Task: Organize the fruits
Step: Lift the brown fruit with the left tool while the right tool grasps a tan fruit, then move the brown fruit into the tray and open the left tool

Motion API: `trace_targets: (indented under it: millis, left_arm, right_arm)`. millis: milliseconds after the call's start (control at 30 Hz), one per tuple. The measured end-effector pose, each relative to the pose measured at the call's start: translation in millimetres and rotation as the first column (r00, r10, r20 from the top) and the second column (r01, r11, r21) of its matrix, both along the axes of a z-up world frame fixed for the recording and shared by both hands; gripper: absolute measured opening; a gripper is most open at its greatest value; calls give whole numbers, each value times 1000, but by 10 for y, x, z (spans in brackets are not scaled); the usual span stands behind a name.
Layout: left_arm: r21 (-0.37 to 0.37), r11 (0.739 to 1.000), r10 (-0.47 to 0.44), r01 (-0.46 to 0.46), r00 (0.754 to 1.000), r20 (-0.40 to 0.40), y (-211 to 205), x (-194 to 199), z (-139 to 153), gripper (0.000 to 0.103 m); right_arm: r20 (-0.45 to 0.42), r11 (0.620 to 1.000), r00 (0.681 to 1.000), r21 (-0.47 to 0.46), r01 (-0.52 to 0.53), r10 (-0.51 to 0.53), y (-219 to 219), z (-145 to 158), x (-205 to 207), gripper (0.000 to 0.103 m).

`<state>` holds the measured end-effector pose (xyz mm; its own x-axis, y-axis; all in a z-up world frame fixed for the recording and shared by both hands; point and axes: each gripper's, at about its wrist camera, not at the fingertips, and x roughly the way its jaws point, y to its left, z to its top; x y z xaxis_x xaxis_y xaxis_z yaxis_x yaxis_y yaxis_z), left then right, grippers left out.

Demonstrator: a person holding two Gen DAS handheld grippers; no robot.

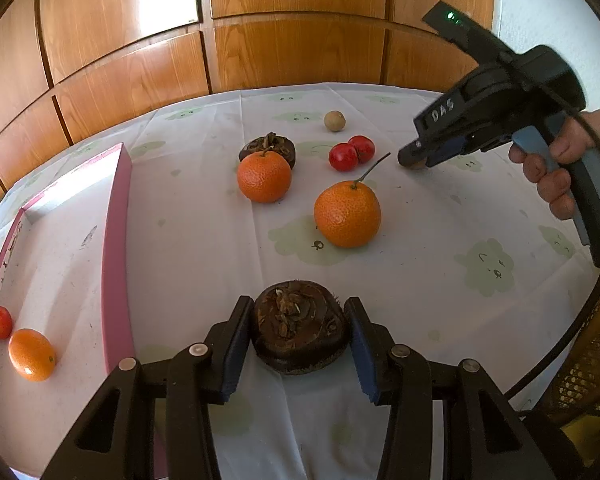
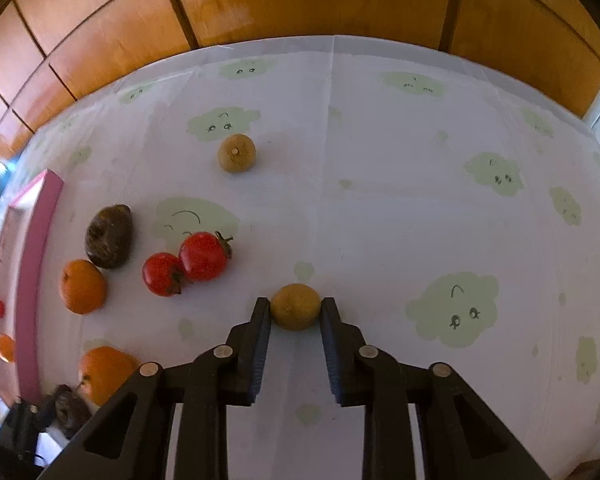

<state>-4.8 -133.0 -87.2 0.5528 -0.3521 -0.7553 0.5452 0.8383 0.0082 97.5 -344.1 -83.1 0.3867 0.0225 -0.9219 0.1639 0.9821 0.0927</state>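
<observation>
Left gripper (image 1: 298,330): clamped on dark brown fruit (image 1: 300,326), bottom centre. Right gripper (image 2: 295,308): closed on small tan fruit (image 2: 295,306), tabletop (image 2: 380,220).

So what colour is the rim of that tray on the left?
Pink: the tray's rim is pink, with a whitish floor inside. The left wrist view shows it best.

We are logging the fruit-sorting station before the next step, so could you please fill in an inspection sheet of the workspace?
Surface: cloud-print tablecloth, lightly speckled.
Job's things: pink tray holding a small orange and a cherry tomato; two oranges, two red fruits, brown fruits loose on the cloth.
Clutter: nothing seen.
Grippers: left tongs around a dark brown fruit; right tongs shut on a small tan fruit.
Cables: black cable by the right hand.
Surroundings: wooden cabinet doors.
</observation>
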Motion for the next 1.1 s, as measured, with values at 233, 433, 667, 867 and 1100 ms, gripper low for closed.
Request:
trace_targets:
  millis: [233,433,667,867,1100]
  left_arm:
    - [-1,1000,0,0,1000,3,1,-1,4,47]
    - [3,1000,1,-1,1000,4,-4,-4,2,47]
    - [-15,1000,12,-12,999,-30,8,56,34,46]
    - [-73,996,43,-44,999,-25,99,92,328,46]
    - [-107,981,168,-164,985,27,351,248,732,46]
  right_arm:
    - [2,1000,1000,-11,-13,13,-12,-38,-8,26]
    - [15,1000,1000,-25,-17,18,11,-40,-46,26]
    - [27,993,998,-105,-59,62,90,-33,-71,25]
    - [39,988,996,-134,-72,78,106,-45,-59,25]
    - [49,983,995,-162,-80,89,136,-55,-63,25]
